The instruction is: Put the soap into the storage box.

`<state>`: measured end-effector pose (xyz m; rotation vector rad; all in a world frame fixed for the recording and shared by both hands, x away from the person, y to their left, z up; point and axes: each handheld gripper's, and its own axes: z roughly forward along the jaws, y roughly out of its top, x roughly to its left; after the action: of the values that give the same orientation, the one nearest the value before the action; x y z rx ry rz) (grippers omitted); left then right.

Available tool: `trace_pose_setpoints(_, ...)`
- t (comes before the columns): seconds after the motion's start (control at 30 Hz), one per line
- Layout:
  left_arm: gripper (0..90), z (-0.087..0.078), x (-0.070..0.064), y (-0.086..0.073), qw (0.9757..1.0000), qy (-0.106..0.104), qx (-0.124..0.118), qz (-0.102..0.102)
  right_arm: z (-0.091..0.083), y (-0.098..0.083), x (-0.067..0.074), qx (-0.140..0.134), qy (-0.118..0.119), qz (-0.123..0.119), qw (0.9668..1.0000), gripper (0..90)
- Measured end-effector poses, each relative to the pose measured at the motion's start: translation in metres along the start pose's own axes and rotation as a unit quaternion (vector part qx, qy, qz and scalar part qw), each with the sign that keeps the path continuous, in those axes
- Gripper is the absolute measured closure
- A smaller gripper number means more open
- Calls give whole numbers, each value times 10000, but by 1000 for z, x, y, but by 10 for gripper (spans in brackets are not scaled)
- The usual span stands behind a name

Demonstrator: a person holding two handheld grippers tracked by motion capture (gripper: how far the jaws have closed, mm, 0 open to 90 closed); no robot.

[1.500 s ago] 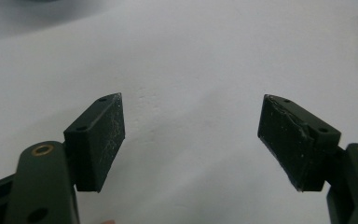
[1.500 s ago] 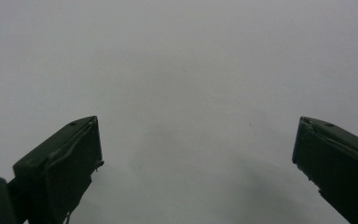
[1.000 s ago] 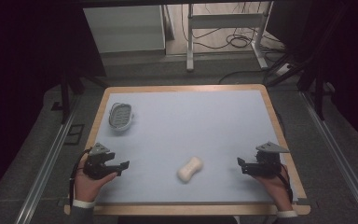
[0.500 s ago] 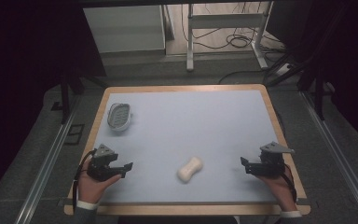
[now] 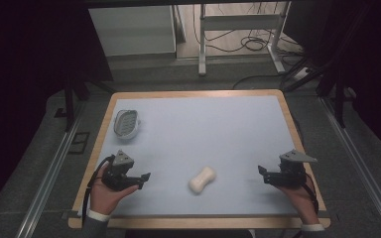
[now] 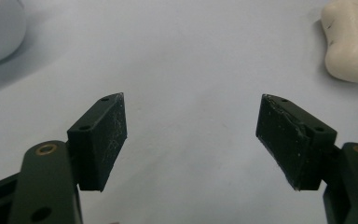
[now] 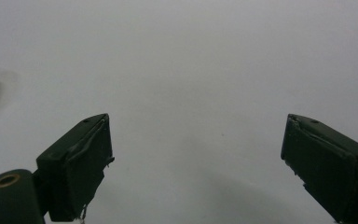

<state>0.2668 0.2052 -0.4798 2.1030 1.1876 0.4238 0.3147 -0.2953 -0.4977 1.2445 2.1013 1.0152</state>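
Nearest, flanking the cream bar of soap [image 5: 202,179]: left gripper [image 5: 140,180] to one side, right gripper [image 5: 263,174] to the other, both with jaws spread wide and empty. Smooth, rounded, likely to squirt from a pinch. Farther, beyond the soap: soap dish [image 5: 127,123], light, easily shoved.

Cream bone-shaped object [image 5: 202,179] and grey oval dish [image 5: 127,123] on the table.
The object lies flat between the left gripper [image 5: 141,178] and right gripper [image 5: 263,174]; the dish sits beyond the left one.
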Motion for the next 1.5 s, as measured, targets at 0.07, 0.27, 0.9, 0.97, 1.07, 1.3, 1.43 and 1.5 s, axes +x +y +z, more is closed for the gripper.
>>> trace_pose_setpoints(0.07,241,-1,-3,5,10000,-16,5,80,0,0,0,6,0,7,10000,85)
trace_pose_setpoints(0.27,231,-2,-16,23,9995,-85,-85,308,-1,0,2,-2,-5,26,10000,85)
trace_pose_setpoints(0.9,209,21,-42,48,9977,-316,184,578,0,-3,4,-23,-70,-17,10000,85)
trace_pose_setpoints(0.97,208,24,-44,50,9974,-352,205,602,-2,-1,5,-81,-90,-34,9999,87)
trace_pose_setpoints(1.07,207,29,-49,52,9968,-392,254,648,-3,-1,5,-96,-100,-47,9999,88)
trace_pose_setpoints(1.3,202,37,-61,59,9954,-425,383,772,-2,-2,5,-56,-93,-19,9999,87)
trace_pose_setpoints(1.43,196,42,-69,62,9943,-457,464,849,-2,-3,4,-30,-94,-29,9999,87)
trace_pose_setpoints(1.5,197,44,-72,63,9939,-476,485,865,-2,-3,4,-32,-90,-32,9999,87)
